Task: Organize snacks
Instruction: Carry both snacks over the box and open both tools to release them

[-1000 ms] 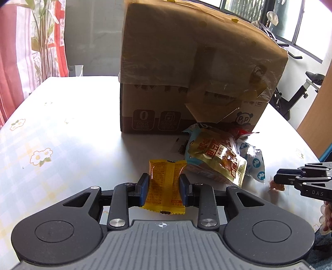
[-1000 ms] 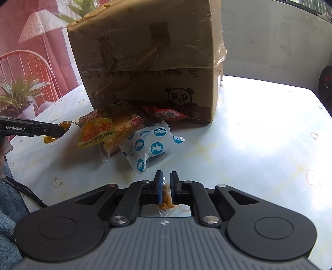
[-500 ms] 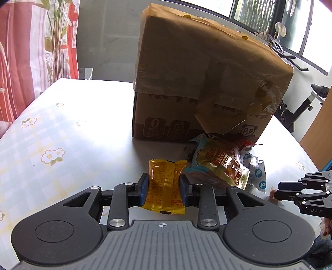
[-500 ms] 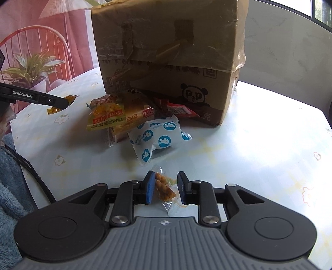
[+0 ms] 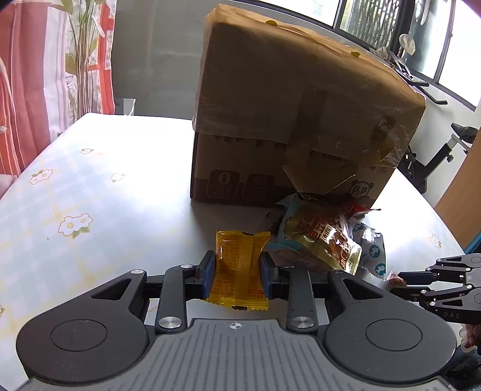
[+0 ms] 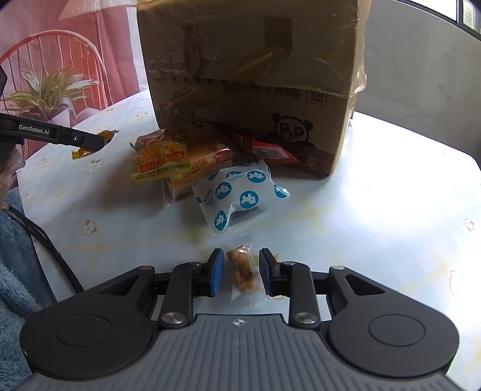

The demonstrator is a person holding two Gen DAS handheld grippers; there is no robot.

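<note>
left gripper [image 6: 90, 141]: "GenRobot.AI" | right gripper [image 5: 396, 281]: "DAS" | cardboard box [image 5: 270, 120]: "0"

My bright room by the window

Daylight glares off my flower-print worktop [image 5: 75, 192]; red curtains [image 5: 27, 90] hang left, dark-framed windows [image 5: 390, 18] and an exercise bike [image 5: 436, 156] stand right, a pale wall [image 6: 421, 75] behind.

The left hand-held gripper [image 5: 237, 270] points downward, its pads pressed on a yellow packet [image 5: 237, 267]. The right hand-held gripper [image 6: 240, 272] also tilts down, jaws opening around a small clear packet [image 6: 242, 270].
</note>
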